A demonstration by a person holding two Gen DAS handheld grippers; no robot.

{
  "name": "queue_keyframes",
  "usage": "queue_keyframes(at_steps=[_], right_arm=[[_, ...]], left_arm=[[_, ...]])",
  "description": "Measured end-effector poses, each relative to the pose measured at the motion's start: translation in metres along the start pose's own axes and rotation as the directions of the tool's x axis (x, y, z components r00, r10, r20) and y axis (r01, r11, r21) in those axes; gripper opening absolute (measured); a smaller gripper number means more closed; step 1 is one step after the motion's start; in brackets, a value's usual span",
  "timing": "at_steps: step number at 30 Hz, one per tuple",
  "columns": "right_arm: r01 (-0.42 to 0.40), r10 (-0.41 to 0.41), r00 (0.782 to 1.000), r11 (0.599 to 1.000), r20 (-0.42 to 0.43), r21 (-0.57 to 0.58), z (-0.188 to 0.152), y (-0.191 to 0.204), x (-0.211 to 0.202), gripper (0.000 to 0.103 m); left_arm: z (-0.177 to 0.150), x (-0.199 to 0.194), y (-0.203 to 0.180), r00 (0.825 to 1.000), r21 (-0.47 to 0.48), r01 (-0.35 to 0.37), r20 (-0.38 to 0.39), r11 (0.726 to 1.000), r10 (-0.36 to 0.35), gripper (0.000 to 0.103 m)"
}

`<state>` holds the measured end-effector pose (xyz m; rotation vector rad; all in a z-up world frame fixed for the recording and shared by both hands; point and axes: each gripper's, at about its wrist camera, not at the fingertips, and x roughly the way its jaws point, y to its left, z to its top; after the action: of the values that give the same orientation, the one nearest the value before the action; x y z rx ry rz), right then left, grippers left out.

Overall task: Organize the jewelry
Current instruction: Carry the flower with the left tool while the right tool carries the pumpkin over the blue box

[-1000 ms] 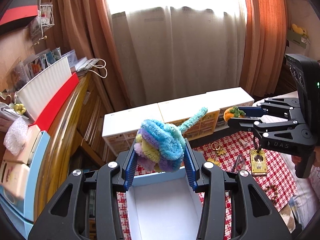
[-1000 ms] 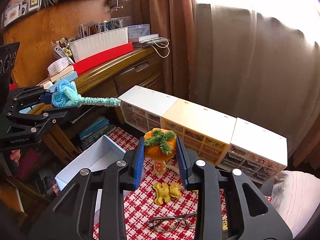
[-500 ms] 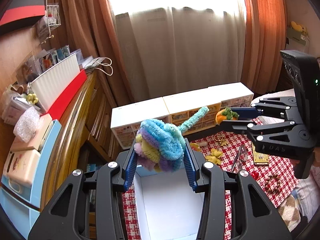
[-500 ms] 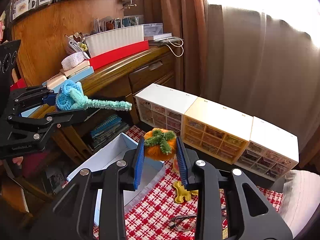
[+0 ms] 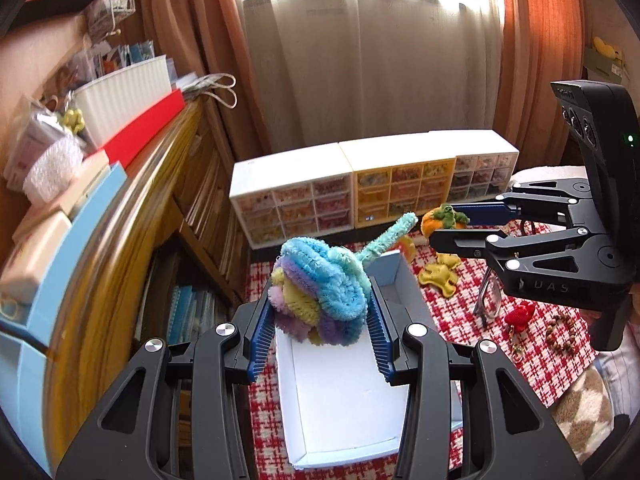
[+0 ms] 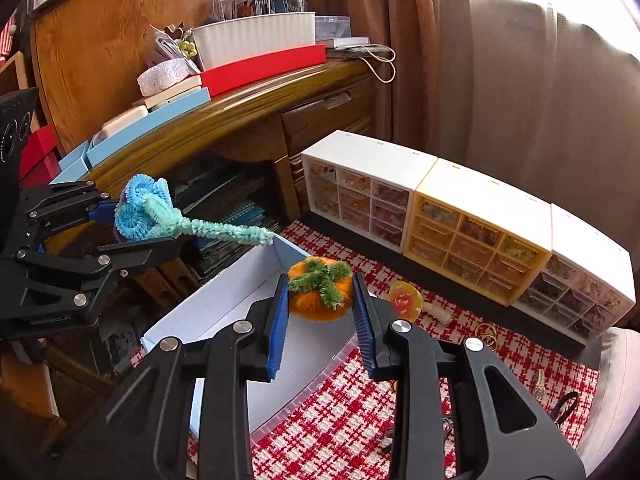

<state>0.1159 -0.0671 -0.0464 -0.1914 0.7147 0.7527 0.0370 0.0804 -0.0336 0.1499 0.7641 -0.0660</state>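
My left gripper (image 5: 320,304) is shut on a fuzzy pipe-cleaner flower (image 5: 320,294), blue, purple and yellow with a teal stem, held above an open white box (image 5: 344,400). In the right wrist view the same flower (image 6: 148,212) shows at the left in the left gripper (image 6: 108,226). My right gripper (image 6: 320,300) is shut on an orange pipe-cleaner pumpkin (image 6: 320,294) with a green stalk, hanging over the far end of the white box (image 6: 224,304). From the left wrist view the pumpkin (image 5: 442,220) and right gripper (image 5: 444,226) sit at the right.
Three small drawer cabinets (image 6: 460,220) line the back of the red checked cloth (image 6: 340,412). On the cloth lie a yellow charm (image 5: 438,276), glasses (image 5: 490,296), a red trinket (image 5: 520,314) and a bead bracelet (image 5: 562,332). A cluttered wooden desk (image 6: 224,120) stands at the left.
Both grippers have come down and forward with their items, closer to the white box. The box now lies right under both; the cabinets look nearer.
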Motion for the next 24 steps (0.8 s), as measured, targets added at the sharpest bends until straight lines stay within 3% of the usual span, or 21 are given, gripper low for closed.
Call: queue_keyframes(at_steps=[12, 24], right_arm=[[-0.002, 0.003, 0.998, 1.000, -0.064, 0.014, -0.012, 0.002, 0.038, 0.030], [0.004, -0.004, 0.992, 1.000, -0.125, 0.001, -0.009, -0.003, 0.068, 0.030]], left_arm=[[-0.048, 0.034, -0.011, 0.995, 0.020, 0.016, -0.101, 1.000, -0.014, 0.043], [-0.076, 0.058, -0.012, 0.977, 0.063, 0.034, -0.213, 0.997, -0.020, 0.043]])
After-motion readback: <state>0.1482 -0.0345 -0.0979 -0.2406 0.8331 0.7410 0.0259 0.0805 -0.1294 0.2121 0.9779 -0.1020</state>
